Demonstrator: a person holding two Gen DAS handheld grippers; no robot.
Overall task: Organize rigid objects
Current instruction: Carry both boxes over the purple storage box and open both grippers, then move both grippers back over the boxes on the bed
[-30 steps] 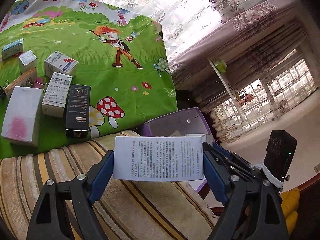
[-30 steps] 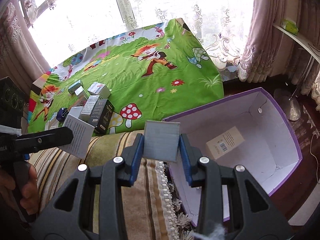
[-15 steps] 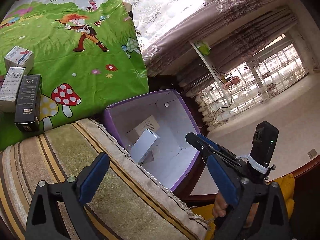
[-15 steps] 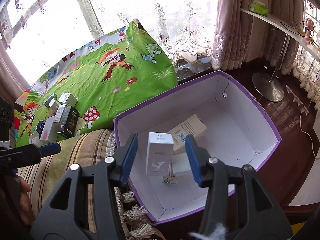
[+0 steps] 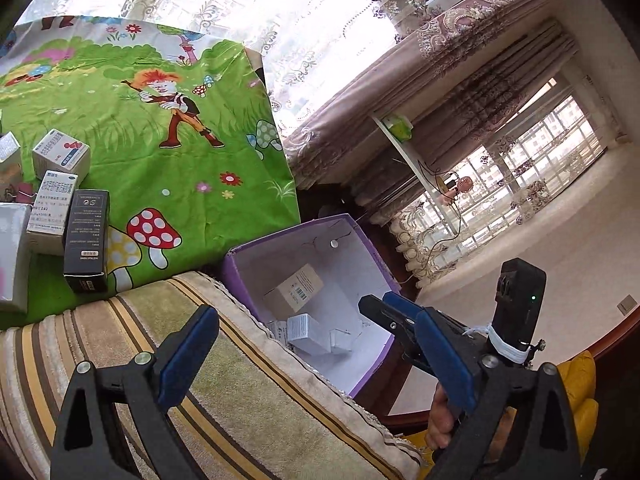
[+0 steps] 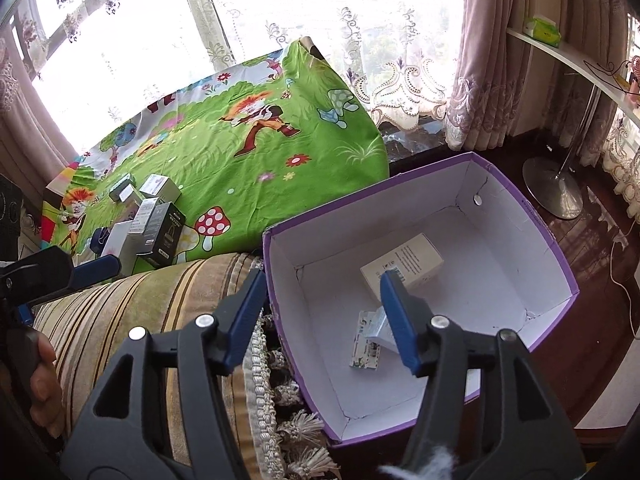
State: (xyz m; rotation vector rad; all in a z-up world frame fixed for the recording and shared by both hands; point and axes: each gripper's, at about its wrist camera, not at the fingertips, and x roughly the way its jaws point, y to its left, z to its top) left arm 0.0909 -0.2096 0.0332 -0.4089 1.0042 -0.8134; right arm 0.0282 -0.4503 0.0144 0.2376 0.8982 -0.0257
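Below, cartons (image 6: 402,266) lie in the purple box (image 6: 560,264) under the opening, empty right claw (image 6: 322,318).

Matt cardboard bin (image 6: 556,264); printed cloth sheet (image 6: 256,168); ribbed striped upholstery (image 6: 132,312).

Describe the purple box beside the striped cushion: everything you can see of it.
The open-topped purple cardboard box is rectangular, purple outside and along its rim, plain white inside, with creased corners and a small round fastener on its far wall. It stands upright on the dark wooden floor, one side against the striped, tasselled cushion. Lying on its bottom are a cream carton with a barcode and a few smaller white cartons. The right gripper, jaws opening and empty, hangs over the box's near side without touching it.
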